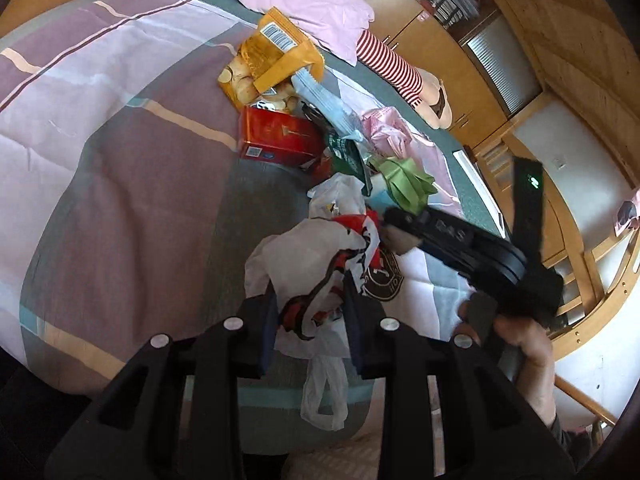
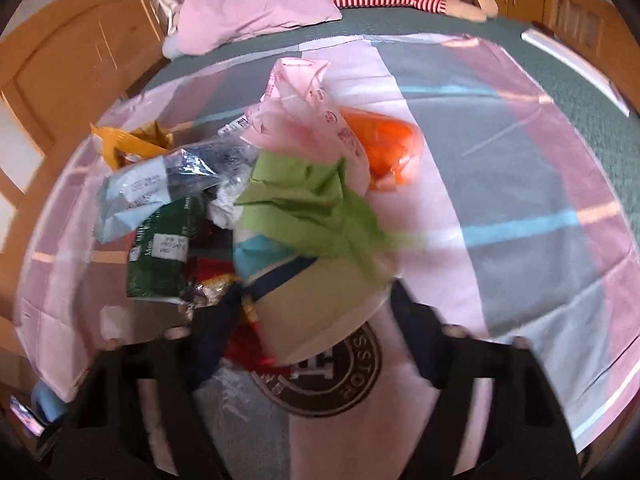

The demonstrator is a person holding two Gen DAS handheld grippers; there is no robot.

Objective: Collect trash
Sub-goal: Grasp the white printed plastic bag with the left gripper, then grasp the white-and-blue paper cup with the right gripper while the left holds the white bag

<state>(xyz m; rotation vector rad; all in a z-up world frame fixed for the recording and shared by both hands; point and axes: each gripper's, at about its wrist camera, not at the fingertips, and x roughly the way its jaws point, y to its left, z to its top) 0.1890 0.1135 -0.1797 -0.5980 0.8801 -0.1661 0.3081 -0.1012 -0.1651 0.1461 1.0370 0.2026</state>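
Where the striped quilt (image 1: 120, 152) covers the bed, a heap of trash lies in a line running up toward the pink pillow (image 1: 304, 4). Nearest the left gripper (image 1: 310, 316) is a white plastic bag (image 1: 308, 276) with red and black print; its crumpled body sits between the two fingers, which stand narrow and press it on both sides, while its handle loop hangs below them. Beyond it lie a red box (image 1: 280, 138), a dark green packet (image 1: 346, 152), a green paper wrapper (image 1: 404, 184), a pale blue pouch (image 1: 324, 100) and a yellow snack bag (image 1: 280, 48) showing a barcode label.

Seen from the left wrist, the right gripper (image 1: 390, 226) is held by a hand (image 1: 532, 352) and reaches into the pile from the right; its tips meet the heap beside the white bag.

Only the right wrist view shows an orange bag (image 2: 384, 148) and a pink bag (image 2: 304, 96) with small red printing too blurred to read. A round emblem on the quilt reads partly "STOR" (image 2: 352, 384). A pale tan piece (image 2: 316, 308) lies between the right gripper's (image 2: 316, 344) fingers, which are part open; whether the pads grip it I cannot tell, as the picture is blurred.
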